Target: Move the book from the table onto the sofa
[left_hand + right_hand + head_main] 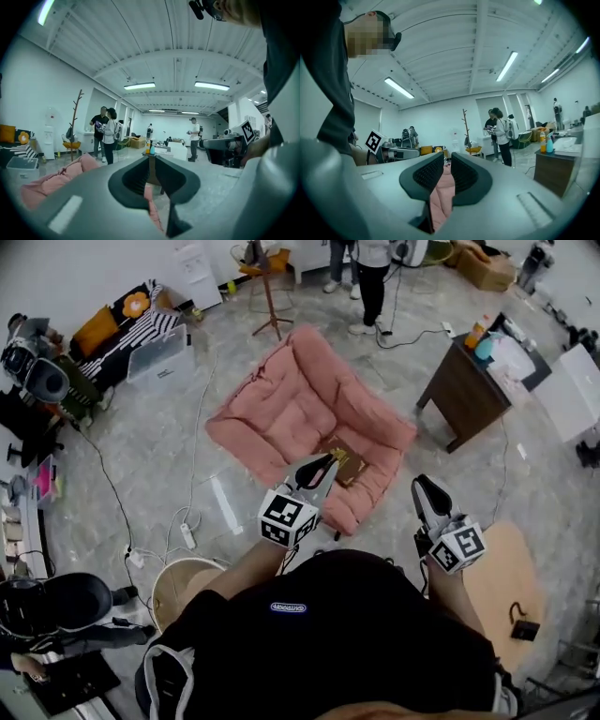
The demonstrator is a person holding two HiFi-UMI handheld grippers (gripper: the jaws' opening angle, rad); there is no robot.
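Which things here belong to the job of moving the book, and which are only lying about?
Job: book, lying on the pink sofa; left hand-held gripper and right hand-held gripper, both empty.
Lying about: coat stand, clear box, power strip, orange cushion.

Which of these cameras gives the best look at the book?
The head view. It looks steeply down on the book, which lies on the pink sofa. Both gripper views point roughly level across the room. They catch bits of the pink sofa between their jaws, but no book.
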